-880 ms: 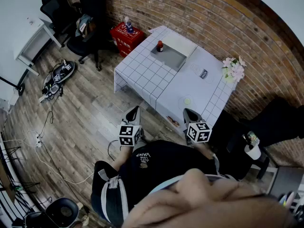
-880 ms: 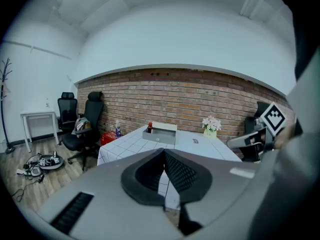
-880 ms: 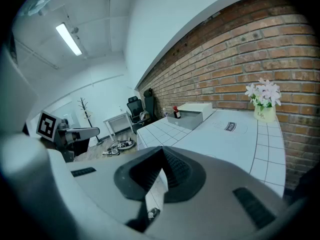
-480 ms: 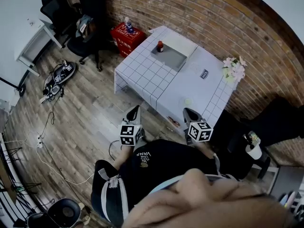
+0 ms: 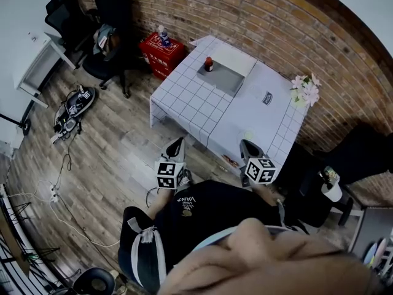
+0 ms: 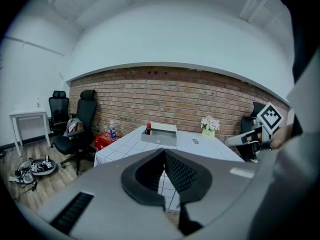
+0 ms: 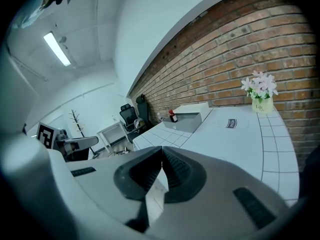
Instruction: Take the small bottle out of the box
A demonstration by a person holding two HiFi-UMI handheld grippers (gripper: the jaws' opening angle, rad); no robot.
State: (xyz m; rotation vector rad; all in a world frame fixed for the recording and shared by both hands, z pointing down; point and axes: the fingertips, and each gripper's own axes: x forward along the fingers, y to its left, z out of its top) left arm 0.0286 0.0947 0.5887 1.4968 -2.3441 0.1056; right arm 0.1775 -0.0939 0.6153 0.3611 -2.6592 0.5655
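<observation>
L gripper & R gripper: jaws closed tight, empty.

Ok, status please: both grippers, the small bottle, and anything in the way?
Left gripper shut, empty; right gripper shut, empty. Bottle upright in box on table, untouched, grippers well short of it. Nothing seen in the way.

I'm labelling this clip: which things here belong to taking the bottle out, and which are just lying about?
Job: small bottle, grey box, table, left gripper, right gripper (both jaws together, empty).
Lying about: flowers, red crate, office chairs, device on the floor.
</observation>
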